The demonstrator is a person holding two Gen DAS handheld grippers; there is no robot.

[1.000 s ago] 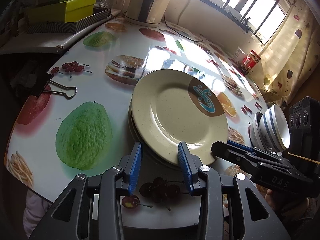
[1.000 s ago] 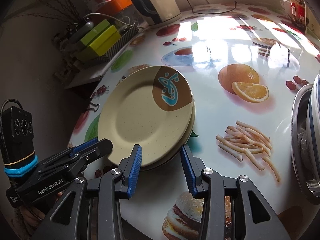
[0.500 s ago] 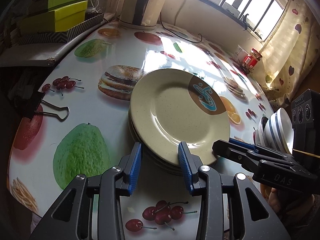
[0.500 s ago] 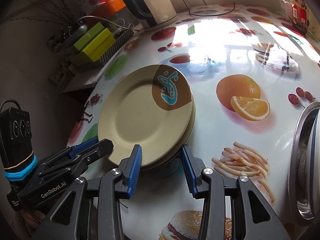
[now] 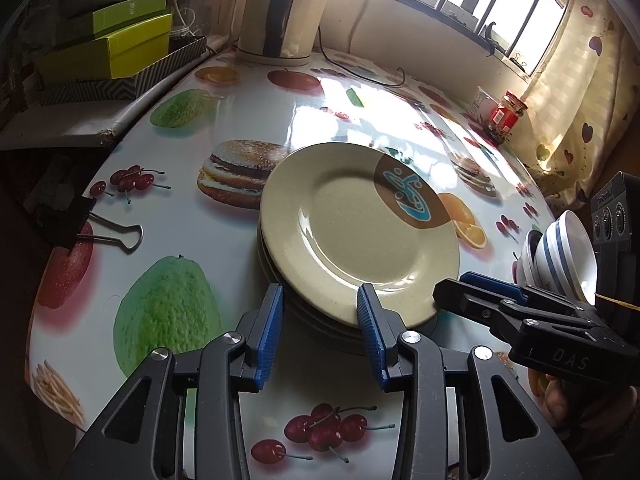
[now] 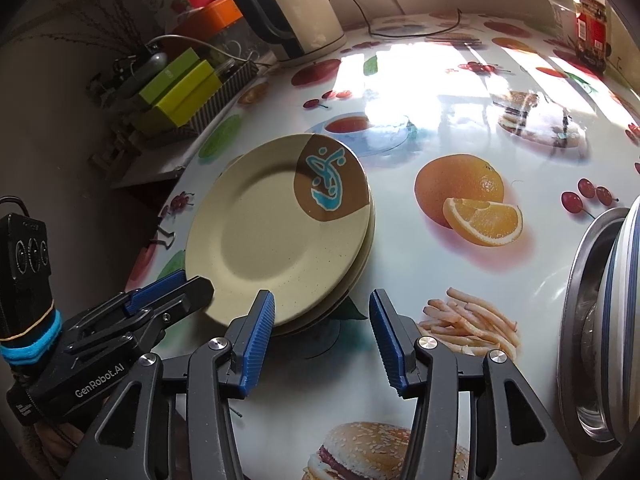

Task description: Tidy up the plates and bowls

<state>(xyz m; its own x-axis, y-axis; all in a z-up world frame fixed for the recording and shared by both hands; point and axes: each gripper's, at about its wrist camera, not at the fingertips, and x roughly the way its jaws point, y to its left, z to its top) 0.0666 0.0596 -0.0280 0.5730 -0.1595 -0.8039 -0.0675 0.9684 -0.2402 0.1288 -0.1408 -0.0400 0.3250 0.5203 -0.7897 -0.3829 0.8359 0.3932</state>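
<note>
A stack of cream plates with a brown and blue patch sits on the fruit-print table; it also shows in the right wrist view. My left gripper is open, with its jaws on either side of the stack's near rim. My right gripper is open at the stack's near right edge, holding nothing. Its fingers show in the left wrist view beside the stack. White bowls with blue stripes stand nested at the right, inside a steel bowl.
A kettle stands at the back with its cord. Green boxes lie on a side shelf. A binder clip grips the table's left edge. A red jar stands by the curtain.
Both grippers have drawn back a little from the plate stack and opened slightly wider. The plates have not moved.
</note>
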